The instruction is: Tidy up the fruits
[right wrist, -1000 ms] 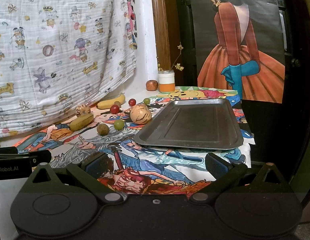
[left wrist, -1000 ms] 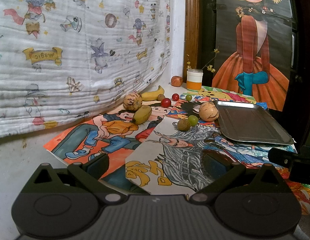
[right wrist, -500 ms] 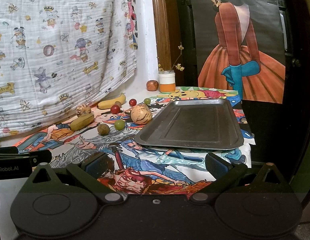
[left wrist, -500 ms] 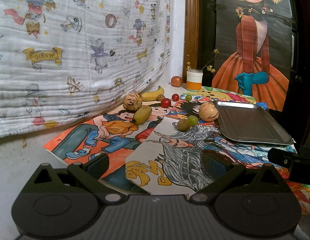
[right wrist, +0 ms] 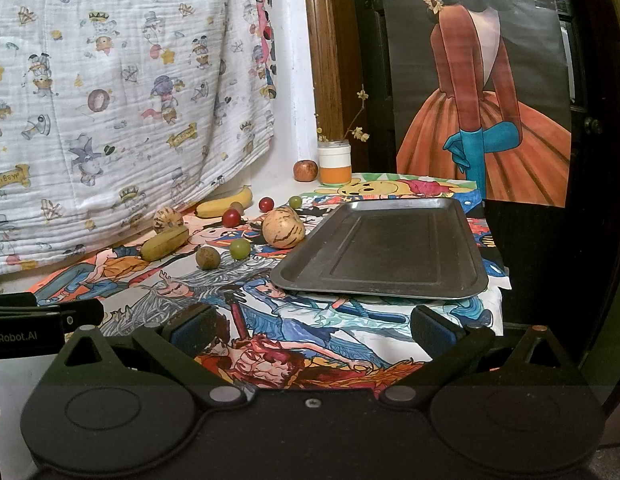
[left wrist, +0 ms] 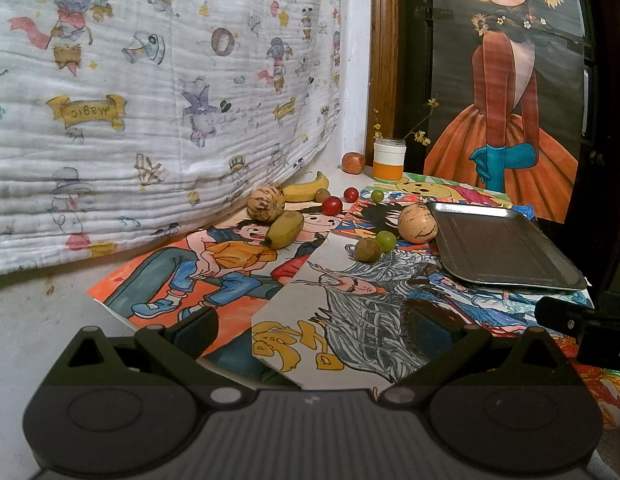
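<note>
Right wrist view, right claw (right wrist: 310, 326) spread wide, nothing between fingers, metal tray (right wrist: 384, 250) bare at frame centre, fruits (right wrist: 283, 227) scattered to its left, left claw (left wrist: 310, 326) likewise spread, cartoon posters (left wrist: 230, 276) covering table.

White cloth (left wrist: 150, 100) with little cartoon pictures hanging on the left, a white wall strip (left wrist: 356, 60) beside it, a brown wood post (left wrist: 384, 52), a dark door (right wrist: 590, 120) with a poster (left wrist: 506, 92) of a girl in an orange dress, dim warm light
</note>
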`<action>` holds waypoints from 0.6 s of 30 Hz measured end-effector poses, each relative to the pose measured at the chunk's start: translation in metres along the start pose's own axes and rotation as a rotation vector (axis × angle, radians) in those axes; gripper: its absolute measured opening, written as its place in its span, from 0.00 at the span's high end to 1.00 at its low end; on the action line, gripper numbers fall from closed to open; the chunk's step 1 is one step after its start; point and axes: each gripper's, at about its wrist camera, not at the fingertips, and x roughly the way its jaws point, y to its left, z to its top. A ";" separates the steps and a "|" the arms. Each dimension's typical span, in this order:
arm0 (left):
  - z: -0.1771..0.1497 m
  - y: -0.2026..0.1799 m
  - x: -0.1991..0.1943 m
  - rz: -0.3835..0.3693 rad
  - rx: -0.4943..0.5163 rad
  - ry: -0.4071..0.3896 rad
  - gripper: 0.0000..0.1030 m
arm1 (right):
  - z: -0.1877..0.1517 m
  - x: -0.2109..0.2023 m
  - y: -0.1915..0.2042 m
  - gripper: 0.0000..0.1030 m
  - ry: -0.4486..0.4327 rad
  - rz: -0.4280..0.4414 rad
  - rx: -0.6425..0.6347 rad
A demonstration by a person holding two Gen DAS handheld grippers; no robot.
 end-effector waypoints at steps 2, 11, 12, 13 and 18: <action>0.000 0.000 0.000 0.000 0.000 0.000 0.00 | 0.000 0.000 0.000 0.00 0.001 0.000 0.000; 0.000 0.000 0.000 0.000 -0.001 -0.001 0.00 | 0.000 -0.001 0.001 0.00 0.000 0.000 -0.001; 0.000 0.000 0.000 0.000 -0.001 0.000 0.00 | 0.000 -0.001 0.001 0.00 0.000 0.000 -0.001; 0.000 0.000 0.000 -0.001 -0.001 0.000 0.00 | 0.000 -0.001 0.001 0.00 0.001 0.000 -0.001; 0.000 0.000 0.000 -0.001 -0.002 0.000 0.00 | 0.001 -0.002 0.001 0.00 0.001 -0.001 -0.002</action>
